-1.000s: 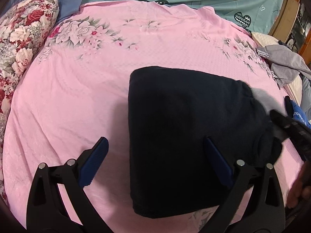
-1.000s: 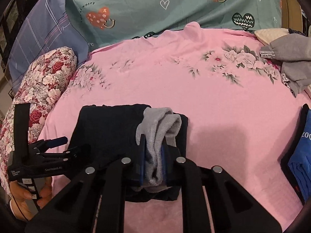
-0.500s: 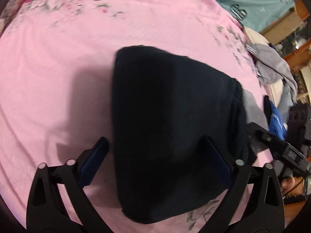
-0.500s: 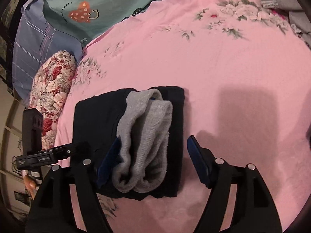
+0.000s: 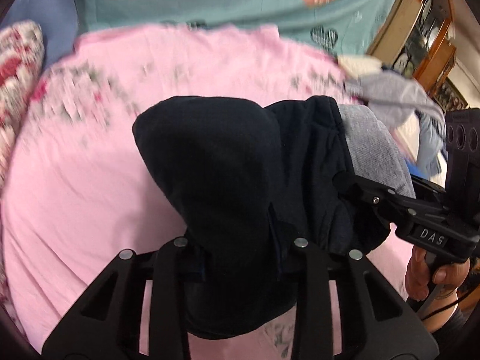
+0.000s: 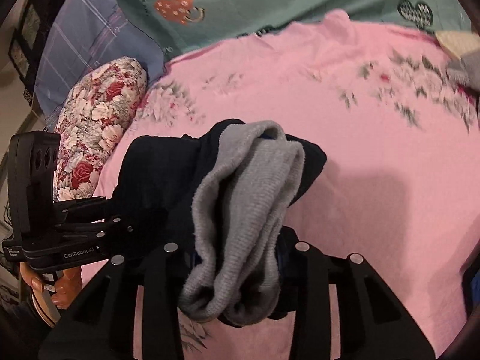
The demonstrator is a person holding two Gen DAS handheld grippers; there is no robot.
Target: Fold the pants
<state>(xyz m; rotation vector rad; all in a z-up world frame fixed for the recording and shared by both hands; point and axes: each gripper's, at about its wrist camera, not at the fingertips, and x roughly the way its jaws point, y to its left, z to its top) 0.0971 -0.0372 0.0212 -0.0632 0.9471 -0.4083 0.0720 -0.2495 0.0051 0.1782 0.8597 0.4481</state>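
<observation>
Both having stood open around the folded pants (image 5: 216, 180) a moment ago, the left gripper (image 5: 240, 258) and right gripper (image 6: 237, 252) are now closing on the bundle's ends, lifting it off the pink bedspread (image 5: 84, 186), likely to carry it off.

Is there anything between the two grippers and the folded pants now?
No, nothing visible. The left gripper is closing on the dark side of the pants, and the right gripper is closing on their grey-lined end. Fabric fills both gaps.
</observation>
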